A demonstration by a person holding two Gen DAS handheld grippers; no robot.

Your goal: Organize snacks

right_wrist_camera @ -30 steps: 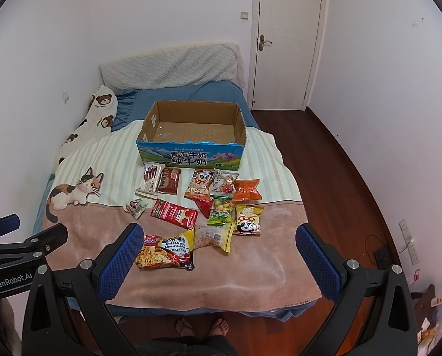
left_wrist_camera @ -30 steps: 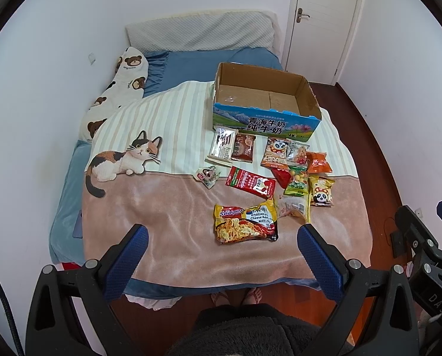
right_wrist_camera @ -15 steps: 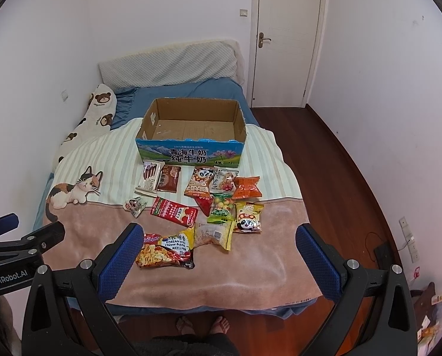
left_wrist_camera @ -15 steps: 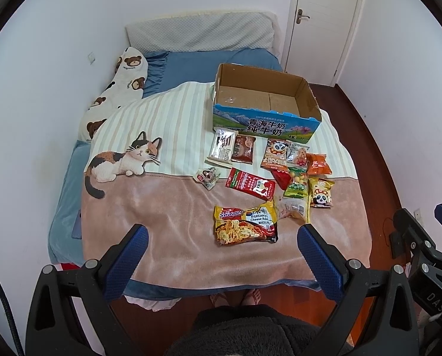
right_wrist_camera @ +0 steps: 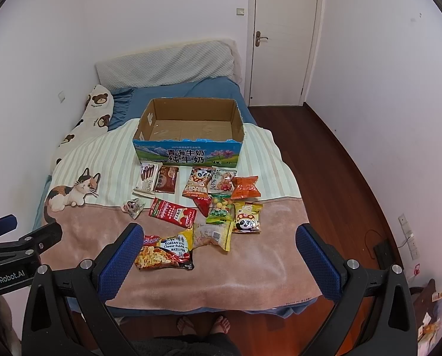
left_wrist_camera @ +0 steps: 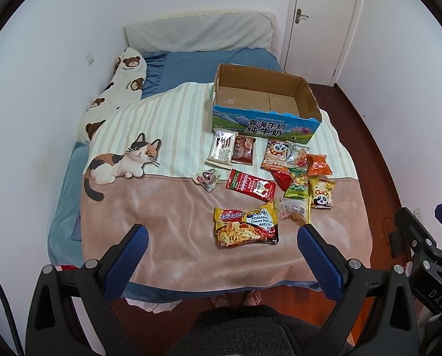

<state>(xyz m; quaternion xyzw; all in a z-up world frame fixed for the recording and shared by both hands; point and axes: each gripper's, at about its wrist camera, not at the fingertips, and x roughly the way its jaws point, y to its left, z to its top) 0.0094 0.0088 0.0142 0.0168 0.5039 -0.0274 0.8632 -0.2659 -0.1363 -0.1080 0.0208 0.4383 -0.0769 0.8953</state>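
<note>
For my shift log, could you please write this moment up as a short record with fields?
place: bed with a cat blanket
box: cardboard box, open, nothing visible inside
snacks: loose packets in front of the box, noodle packet nearest
left gripper: open, holds nothing
right gripper: open, holds nothing
progress: nothing packed yet

Even soft light, sharp, fisheye-warped dark corners.

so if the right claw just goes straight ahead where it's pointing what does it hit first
Probably the clear yellow-edged snack packet, which lies near the middle of the open right claw view, beside the Korean cheese noodle pack. Depth is unclear; it could meet the pink blanket just short of it.
</note>
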